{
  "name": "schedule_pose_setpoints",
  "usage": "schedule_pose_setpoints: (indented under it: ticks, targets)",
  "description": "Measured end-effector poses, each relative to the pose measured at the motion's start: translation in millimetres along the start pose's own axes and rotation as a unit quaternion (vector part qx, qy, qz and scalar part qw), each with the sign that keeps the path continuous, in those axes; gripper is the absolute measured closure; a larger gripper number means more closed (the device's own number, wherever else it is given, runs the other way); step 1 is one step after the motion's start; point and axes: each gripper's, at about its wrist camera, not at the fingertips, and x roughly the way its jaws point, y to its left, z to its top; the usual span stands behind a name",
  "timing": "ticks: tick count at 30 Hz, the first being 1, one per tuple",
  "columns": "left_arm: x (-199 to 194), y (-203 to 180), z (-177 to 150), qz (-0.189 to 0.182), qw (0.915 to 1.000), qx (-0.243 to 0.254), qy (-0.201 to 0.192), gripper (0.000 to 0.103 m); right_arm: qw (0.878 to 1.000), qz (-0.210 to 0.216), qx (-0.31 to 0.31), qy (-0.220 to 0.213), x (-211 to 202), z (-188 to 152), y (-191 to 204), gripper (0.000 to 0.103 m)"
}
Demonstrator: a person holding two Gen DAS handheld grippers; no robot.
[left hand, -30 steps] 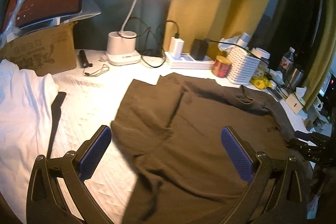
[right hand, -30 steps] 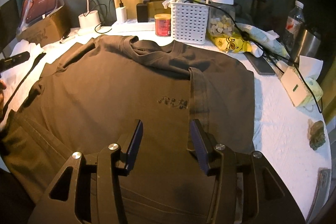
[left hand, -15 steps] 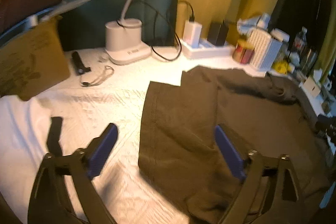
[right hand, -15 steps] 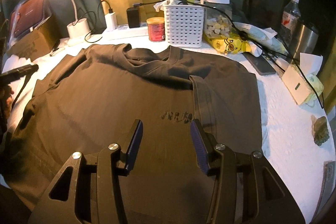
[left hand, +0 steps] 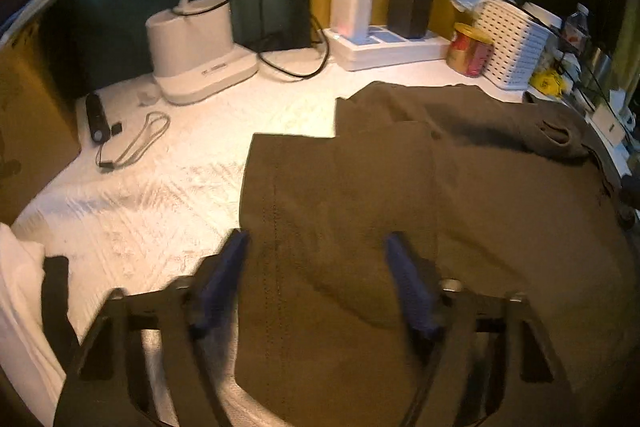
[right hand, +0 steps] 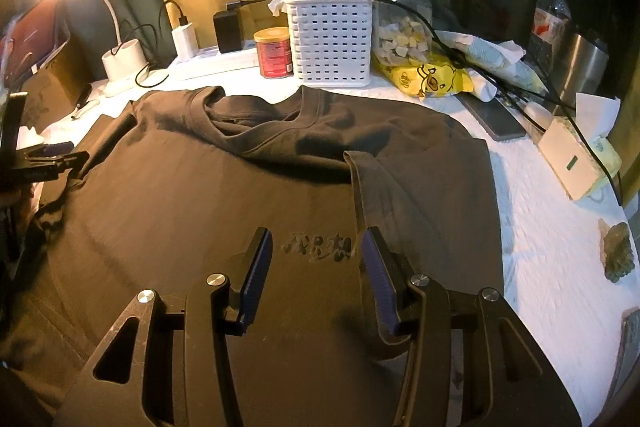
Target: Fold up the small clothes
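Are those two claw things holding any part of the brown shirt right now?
Neither holds it yet. The left gripper is closing over the brown T-shirt near its folded sleeve edge, pads not pressing. The right gripper hovers open above the chest print.

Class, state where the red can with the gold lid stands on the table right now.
In the right wrist view the red can stands at the back of the table, just left of the white basket and behind the T-shirt's collar.

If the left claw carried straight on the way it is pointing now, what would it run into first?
Most likely the dark brown T-shirt: the left claw tilts down over the folded sleeve near its left edge, jaws closing with nothing pinched yet. Depth is hard to judge, but only cloth lies ahead.
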Motion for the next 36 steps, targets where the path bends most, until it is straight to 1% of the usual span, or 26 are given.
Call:
schedule_pose_setpoints:
  ticks: [1,2,3,4,6,13,17,22,26,28,31,35,36]
  targets:
    - [-0.1,-0.6,0.0,0.004,1.0000,0.004,-0.001,0.068,1.000,0.000,0.001,0.001,1.2,0.2,-0.7,0.053]
    - [-0.5,-0.6,0.0,0.010,0.9999,0.007,-0.002,0.083,1.000,0.002,0.003,0.001,2.5,0.2,-1.6,0.053]
    - [-0.9,0.2,-0.3,0.005,1.0000,0.006,-0.001,0.091,1.000,0.003,0.004,0.002,3.7,0.1,-2.2,0.053]
    - [-1.6,1.4,-0.6,0.004,1.0000,0.002,-0.002,0.094,1.000,0.004,0.006,0.002,4.8,0.2,-2.3,0.053]
    - [-4.5,3.4,-1.3,0.010,0.9999,-0.003,-0.005,0.097,1.000,0.007,0.007,0.003,6.0,0.0,-2.8,0.053]
    - [-35.3,13.9,-5.9,0.049,0.9969,-0.042,-0.046,0.097,1.000,0.014,0.012,-0.006,-0.1,-0.5,-6.5,0.053]
    - [-52.1,4.0,-4.5,0.048,0.9961,-0.036,-0.065,0.097,1.000,0.020,0.015,-0.012,-5.4,-2.9,-9.5,0.053]
    - [-66.5,-15.8,1.9,0.024,0.9955,-0.025,-0.088,0.097,0.999,0.025,0.018,-0.020,-14.0,-7.5,-14.5,0.053]
    - [-64.8,-38.1,6.0,0.008,0.9964,-0.002,-0.085,0.097,0.999,0.026,0.026,-0.027,-21.5,-12.6,-22.3,0.053]
    - [-60.3,-52.5,7.2,-0.004,0.9969,0.014,-0.077,0.097,0.999,0.026,0.032,-0.030,-25.1,-16.2,-27.2,0.053]
    - [-52.0,-68.8,7.9,-0.012,0.9974,0.029,-0.065,0.097,0.998,0.026,0.040,-0.032,-30.3,-22.4,-36.1,0.053]
    - [-37.2,-87.8,6.1,-0.033,0.9977,0.043,-0.040,0.097,0.998,0.025,0.053,-0.035,-36.1,-29.7,-48.5,0.053]
    - [-30.6,-91.4,6.0,-0.043,0.9979,0.042,-0.025,0.096,0.997,0.025,0.056,-0.036,-37.5,-31.8,-52.0,0.053]
